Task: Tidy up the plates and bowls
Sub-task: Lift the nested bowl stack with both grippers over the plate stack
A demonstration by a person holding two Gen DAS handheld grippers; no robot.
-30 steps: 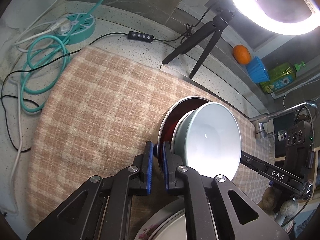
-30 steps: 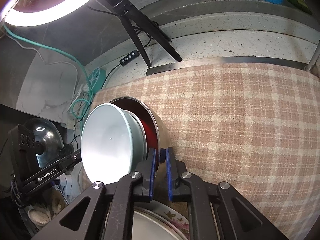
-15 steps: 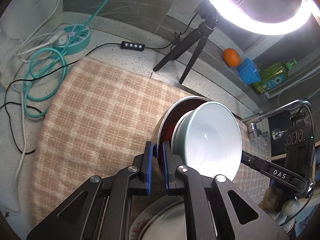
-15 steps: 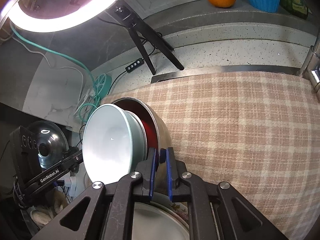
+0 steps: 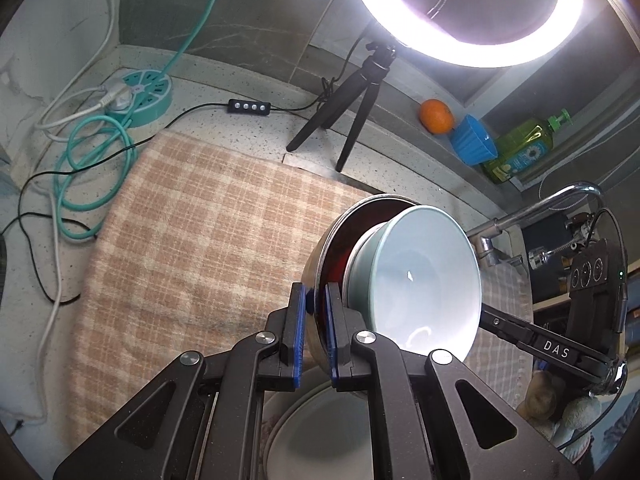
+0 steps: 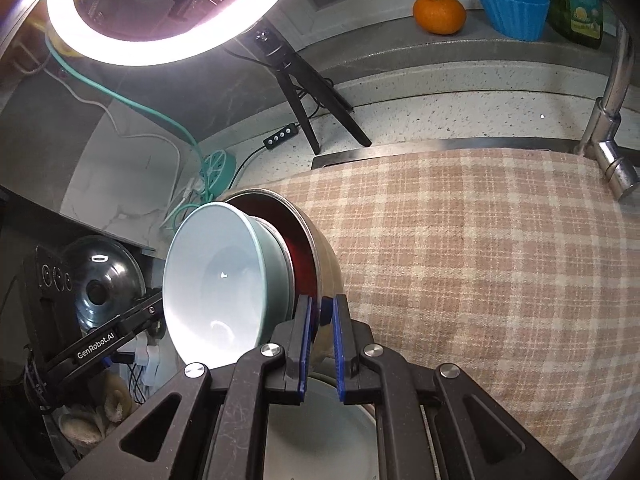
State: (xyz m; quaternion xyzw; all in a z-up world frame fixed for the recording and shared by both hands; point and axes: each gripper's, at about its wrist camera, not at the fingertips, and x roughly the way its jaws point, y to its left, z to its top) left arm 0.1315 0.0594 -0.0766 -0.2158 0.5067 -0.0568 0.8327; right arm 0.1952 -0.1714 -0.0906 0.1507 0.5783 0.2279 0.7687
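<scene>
Below both pairs of jaws lies a pale plate (image 5: 320,432), its rim faintly patterned in the left wrist view. The left gripper (image 5: 316,334) has its jaws clenched on the rim of a steel bowl (image 5: 320,256) with a red inside; the right gripper (image 6: 320,342) has its jaws clenched on the same rim from the opposite side. Nested in the steel bowl sits a light blue bowl (image 5: 420,280), tilted on edge between the two pairs of jaws, clear of the cloth.

Beyond the jaws a checked cloth (image 5: 192,240) covers the desk (image 5: 248,136). Farther off stand a black tripod (image 5: 352,100) under a ring light (image 5: 464,40), then an orange (image 5: 437,116), a blue cup (image 5: 474,140) and a green bottle (image 5: 520,150) on a ledge.

Only the left wrist view shows the round teal power strip (image 5: 140,96) whole, with its coiled teal cable (image 5: 96,176). Only the right wrist view shows a glass pot lid (image 6: 104,284), behind the left gripper, and the tap's base (image 6: 612,148) up close.
</scene>
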